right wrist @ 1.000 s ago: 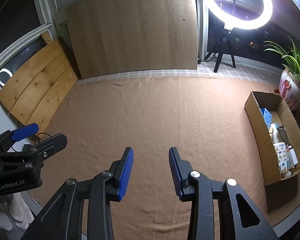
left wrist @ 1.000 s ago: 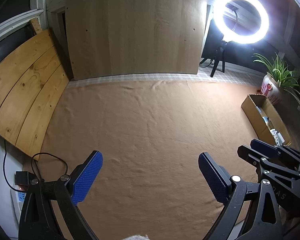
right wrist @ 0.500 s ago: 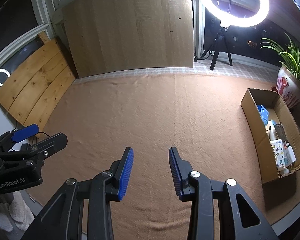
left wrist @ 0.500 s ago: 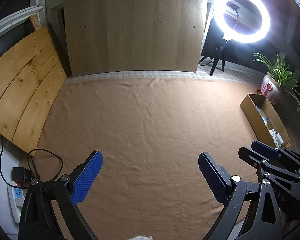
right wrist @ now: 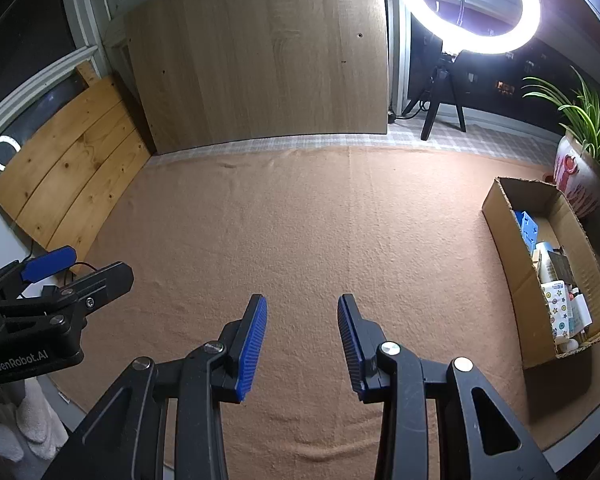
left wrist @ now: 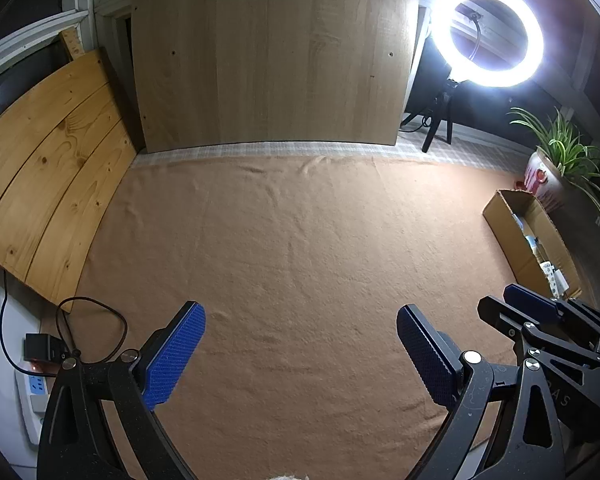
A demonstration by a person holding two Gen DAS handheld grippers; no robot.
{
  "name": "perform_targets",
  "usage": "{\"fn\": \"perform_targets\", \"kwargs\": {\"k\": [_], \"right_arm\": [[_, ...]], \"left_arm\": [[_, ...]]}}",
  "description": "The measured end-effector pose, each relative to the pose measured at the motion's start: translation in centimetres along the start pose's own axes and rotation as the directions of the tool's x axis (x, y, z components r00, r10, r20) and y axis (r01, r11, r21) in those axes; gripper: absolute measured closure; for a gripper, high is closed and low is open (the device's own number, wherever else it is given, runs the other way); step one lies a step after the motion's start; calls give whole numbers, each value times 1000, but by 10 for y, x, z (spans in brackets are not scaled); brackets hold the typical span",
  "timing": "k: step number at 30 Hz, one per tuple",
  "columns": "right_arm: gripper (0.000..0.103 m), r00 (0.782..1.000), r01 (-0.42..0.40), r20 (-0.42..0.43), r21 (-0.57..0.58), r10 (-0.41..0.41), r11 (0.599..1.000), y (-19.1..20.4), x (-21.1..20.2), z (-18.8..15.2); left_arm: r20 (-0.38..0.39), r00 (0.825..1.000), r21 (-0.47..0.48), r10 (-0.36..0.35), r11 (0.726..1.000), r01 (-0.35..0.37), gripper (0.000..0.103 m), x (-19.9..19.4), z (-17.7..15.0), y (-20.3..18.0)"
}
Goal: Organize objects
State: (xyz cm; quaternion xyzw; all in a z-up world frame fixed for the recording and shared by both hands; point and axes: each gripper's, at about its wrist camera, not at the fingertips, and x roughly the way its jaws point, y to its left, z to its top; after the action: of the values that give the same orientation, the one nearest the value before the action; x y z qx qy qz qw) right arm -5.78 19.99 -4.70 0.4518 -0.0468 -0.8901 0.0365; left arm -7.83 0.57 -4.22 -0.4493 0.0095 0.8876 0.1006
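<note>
Tan cloth covered the tabletop (right wrist: 300, 220), bare in front of me. My left gripper (left wrist: 300, 354) hung wide apart, my right gripper (right wrist: 302, 340) narrower, both empty. Objects sat in the cardboard box (right wrist: 512, 276) at right; reaching there looked next.

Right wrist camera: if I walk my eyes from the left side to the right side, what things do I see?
Left gripper → pine plank panel → big wooden board → ring light → cardboard box of small items → potted plant.
</note>
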Motion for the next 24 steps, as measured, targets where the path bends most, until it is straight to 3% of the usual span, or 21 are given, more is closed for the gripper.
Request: {"fn": "perform_targets", "kwargs": {"k": [24], "right_arm": [[69, 1000, -1, -16, 2, 1, 1000, -4, 9, 4]], "left_arm": [[-4, 1000, 1, -14, 1000, 14, 5, 4, 8, 1]]}}
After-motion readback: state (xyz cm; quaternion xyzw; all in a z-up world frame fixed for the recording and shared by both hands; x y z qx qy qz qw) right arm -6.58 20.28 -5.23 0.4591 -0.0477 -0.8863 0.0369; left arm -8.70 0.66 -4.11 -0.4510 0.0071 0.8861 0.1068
